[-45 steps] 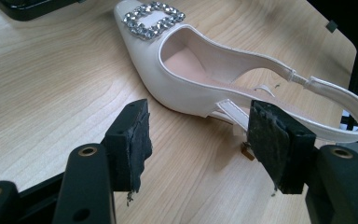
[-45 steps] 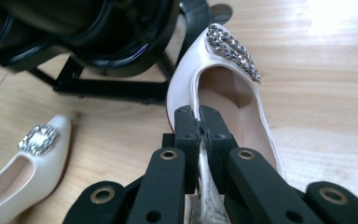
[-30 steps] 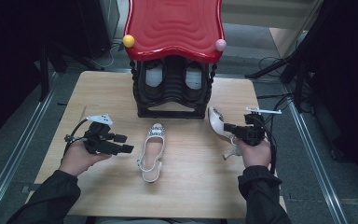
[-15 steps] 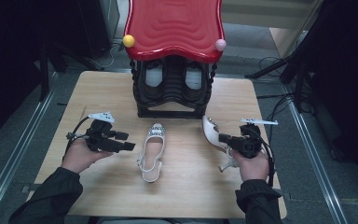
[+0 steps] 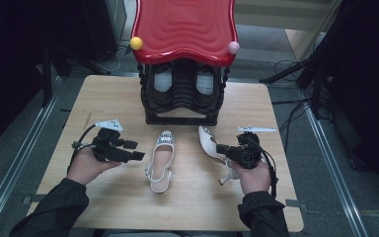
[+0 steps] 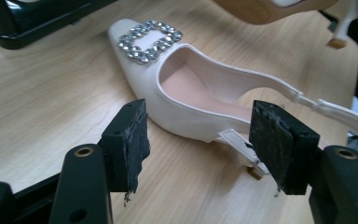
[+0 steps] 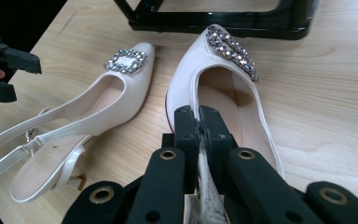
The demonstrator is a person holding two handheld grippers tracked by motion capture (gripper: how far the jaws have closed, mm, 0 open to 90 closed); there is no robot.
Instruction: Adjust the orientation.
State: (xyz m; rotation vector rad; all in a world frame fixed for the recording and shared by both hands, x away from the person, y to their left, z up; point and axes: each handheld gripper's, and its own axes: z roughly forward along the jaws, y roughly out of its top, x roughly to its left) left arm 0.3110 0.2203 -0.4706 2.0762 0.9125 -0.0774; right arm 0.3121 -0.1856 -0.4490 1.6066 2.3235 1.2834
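From the high view, a pale wooden bench [image 5: 128, 207] is standing on a grey floor with metal rails running along both sides, and the room beyond is lying in deep shadow. At the bench's far edge a black ornate shoe rack with a glossy red wavy top [image 5: 182, 29] is sitting, with a yellow ball [image 5: 136, 43] and a pink ball [image 5: 233, 47] at its front corners. The dark shoes [image 5: 162, 81] inside the rack are hard to make out. A white slingback heel with a rhinestone buckle [image 5: 161, 159] is lying flat just in front of the rack. To that rack's front right, a second white buckled heel [image 5: 210, 143] is being held tilted, heel tip off the wood. The left tool [image 5: 134, 150] is resting in a cupped hand left of the flat shoe, pointing toward it. The right tool [image 5: 220, 148] is pointing leftward from a hand whose dark sleeve is entering from below.

In the left gripper view, the flat white slingback heel [image 6: 186, 93] is lying just beyond the black padded jaws, which are standing wide apart with nothing between them. The rack's black base [image 6: 32, 23] is cut off at the top left, and the raised shoe's tan sole [image 6: 265, 7] is cropped at the top.

In the right gripper view, the jaws are pressing together on the side wall of the second heel [image 7: 214, 79], its buckle pointing toward the rack's base [image 7: 223, 21]. The slingback [image 7: 98, 98] is lying to its left, its strap cut off by the edge.
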